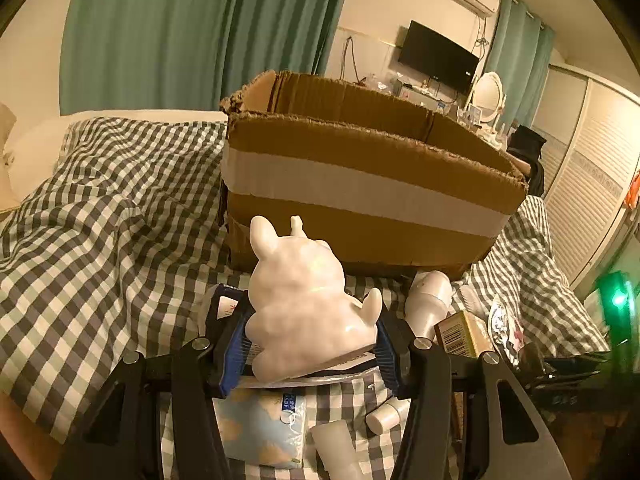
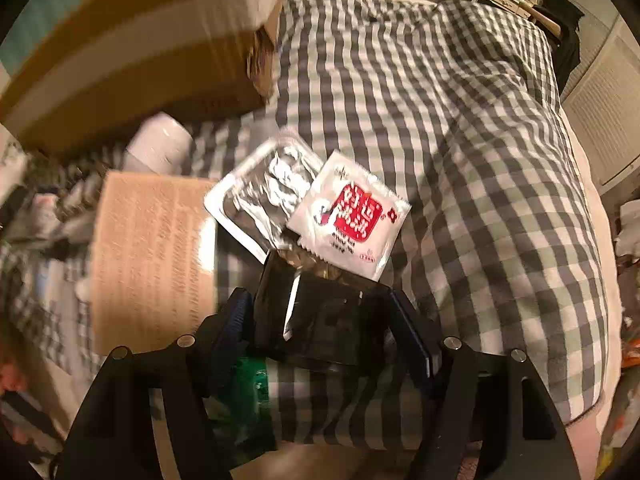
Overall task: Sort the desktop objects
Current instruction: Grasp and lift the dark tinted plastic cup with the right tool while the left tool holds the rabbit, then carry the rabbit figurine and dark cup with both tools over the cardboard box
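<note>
White glossy rabbit figurine point(image 1: 304, 304) upright, ears up, long axis vertical, back toward camera, raised over checked bedspread point(image 1: 100, 216). Left claw point(image 1: 310, 344) pinching figurine at base, blue pads against both sides. Open brown cardboard box point(image 1: 360, 184) just beyond, white tape band across its side; contents hidden. Right claw point(image 2: 332, 332) spread, angled steeply down; black glossy box point(image 2: 320, 320) between jaws, pads not visibly pressing. White-and-red sachet point(image 2: 352, 216) on bed just beyond it.
</note>
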